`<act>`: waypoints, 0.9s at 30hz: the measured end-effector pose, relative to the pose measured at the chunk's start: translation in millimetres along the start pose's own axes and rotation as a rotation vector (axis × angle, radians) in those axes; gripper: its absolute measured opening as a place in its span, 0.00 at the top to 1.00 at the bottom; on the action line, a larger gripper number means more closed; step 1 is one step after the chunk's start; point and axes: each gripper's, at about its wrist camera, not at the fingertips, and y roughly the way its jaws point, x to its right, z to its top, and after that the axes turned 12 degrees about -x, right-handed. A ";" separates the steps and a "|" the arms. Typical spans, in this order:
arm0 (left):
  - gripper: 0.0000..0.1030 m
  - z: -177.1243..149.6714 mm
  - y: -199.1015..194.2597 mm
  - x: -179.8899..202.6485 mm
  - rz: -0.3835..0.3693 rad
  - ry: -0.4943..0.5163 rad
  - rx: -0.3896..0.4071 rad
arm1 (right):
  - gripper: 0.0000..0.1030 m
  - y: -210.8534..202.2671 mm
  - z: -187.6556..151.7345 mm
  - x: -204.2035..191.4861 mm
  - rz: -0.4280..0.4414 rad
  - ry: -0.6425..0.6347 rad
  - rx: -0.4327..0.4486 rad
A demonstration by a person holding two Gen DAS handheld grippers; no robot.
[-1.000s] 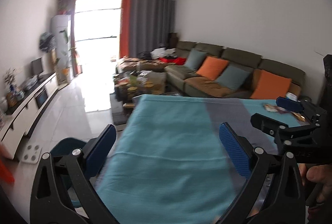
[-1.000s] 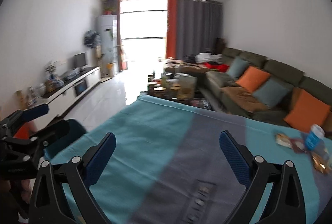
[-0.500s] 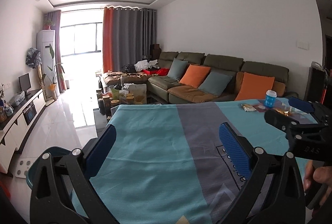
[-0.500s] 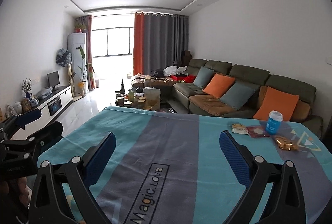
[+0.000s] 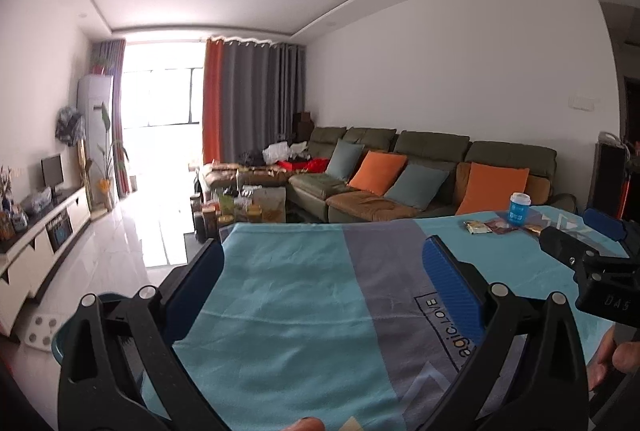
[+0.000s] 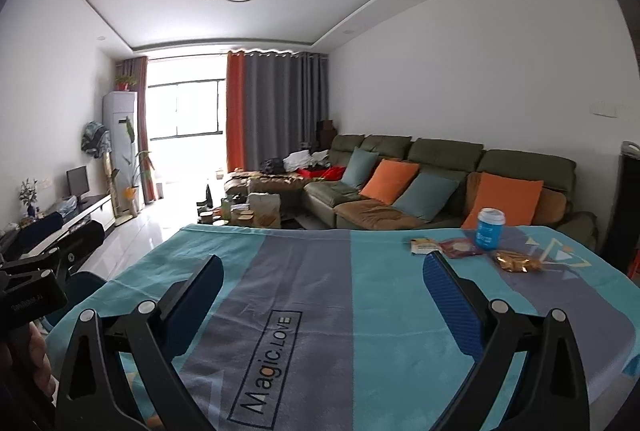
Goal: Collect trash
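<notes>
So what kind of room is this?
It looks like a home living room: a long green sofa with orange cushions, a small TV on a low cabinet, and a table under a blue cloth holding a cup and wrappers.

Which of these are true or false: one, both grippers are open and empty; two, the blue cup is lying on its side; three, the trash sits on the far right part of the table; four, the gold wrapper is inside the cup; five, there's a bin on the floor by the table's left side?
1. Both the left gripper and the right gripper are open and empty. True.
2. The blue cup lies on its side. False: it stands upright with its white lid on top.
3. The trash sits on the far right part of the table. True.
4. The gold wrapper is inside the cup. False: it lies on the cloth beside the cup.
5. A bin stands on the floor at the table's left. True: a teal rim shows there.
</notes>
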 end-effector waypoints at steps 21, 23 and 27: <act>0.05 -7.2 -20.2 7.0 -0.024 -0.003 0.070 | 0.06 -20.3 -7.1 -10.5 -0.034 -0.015 0.054; 0.05 -7.3 -19.4 7.5 -0.028 -0.007 0.072 | 0.06 -21.8 -6.9 -9.8 -0.036 -0.016 0.062; 0.05 -8.3 -16.2 9.5 -0.036 -0.012 0.061 | 0.06 -22.6 -6.2 -8.8 -0.040 -0.020 0.068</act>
